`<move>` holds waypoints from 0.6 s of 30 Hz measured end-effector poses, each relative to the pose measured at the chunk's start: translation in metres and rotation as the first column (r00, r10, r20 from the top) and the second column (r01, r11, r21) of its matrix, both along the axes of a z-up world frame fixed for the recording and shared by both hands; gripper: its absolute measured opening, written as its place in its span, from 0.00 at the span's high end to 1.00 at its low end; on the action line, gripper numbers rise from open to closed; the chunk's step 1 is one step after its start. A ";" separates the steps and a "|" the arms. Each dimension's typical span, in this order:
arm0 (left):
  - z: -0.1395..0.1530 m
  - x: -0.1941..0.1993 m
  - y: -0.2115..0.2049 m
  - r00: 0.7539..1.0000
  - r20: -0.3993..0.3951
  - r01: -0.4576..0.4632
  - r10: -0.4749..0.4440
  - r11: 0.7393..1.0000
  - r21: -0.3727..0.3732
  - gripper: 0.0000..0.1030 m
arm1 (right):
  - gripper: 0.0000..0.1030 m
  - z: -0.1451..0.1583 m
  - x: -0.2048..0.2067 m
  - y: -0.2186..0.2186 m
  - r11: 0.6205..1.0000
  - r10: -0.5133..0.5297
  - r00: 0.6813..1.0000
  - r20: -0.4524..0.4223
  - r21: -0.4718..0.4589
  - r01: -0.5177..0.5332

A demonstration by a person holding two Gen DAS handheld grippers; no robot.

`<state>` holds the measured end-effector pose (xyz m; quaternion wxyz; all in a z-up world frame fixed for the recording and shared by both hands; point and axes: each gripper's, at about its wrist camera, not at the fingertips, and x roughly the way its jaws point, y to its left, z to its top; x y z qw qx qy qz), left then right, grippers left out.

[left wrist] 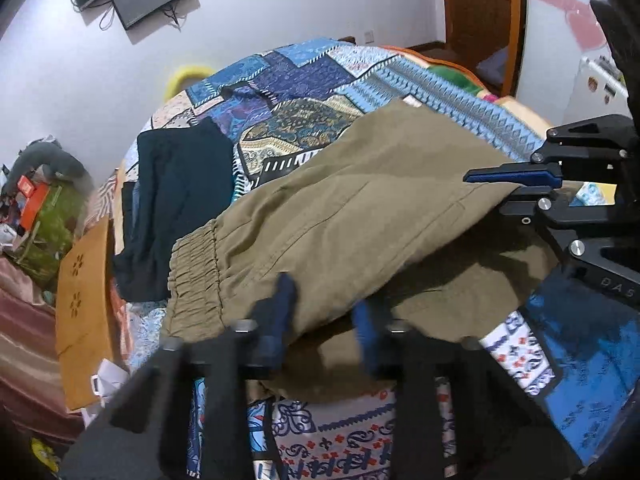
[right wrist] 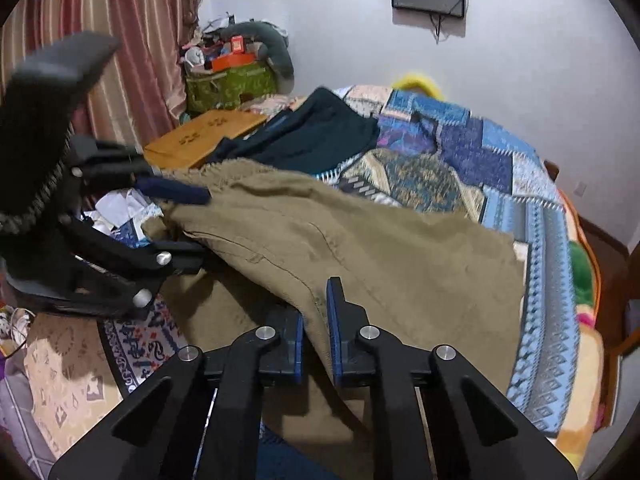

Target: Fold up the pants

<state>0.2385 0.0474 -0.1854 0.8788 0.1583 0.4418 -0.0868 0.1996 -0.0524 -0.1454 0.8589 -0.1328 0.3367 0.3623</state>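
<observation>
pants [left wrist: 360, 208] of olive cloth lifted over the patchwork bed [left wrist: 304, 80], long axis running across between both tools, left tool [left wrist: 324, 320] clamped near the elastic waistband [left wrist: 196, 272] (blurred), right tool [right wrist: 316, 332] pinching the opposite edge, equally near.

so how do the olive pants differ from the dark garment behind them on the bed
The olive pants are khaki-green; the dark garment is near-black teal. The olive pants are pinched by the left gripper and the right gripper, with one layer lifted off the quilt; the dark garment lies untouched. The olive pants show a gathered elastic waistband; no such detail shows on the dark garment. Both rest on the quilt.
</observation>
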 end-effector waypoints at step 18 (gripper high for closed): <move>-0.008 -0.036 -0.001 0.999 -0.033 0.016 -0.018 0.999 -0.040 0.80 | 0.93 -0.014 -0.028 -0.004 1.000 0.014 0.999 -0.032 -0.017 -0.015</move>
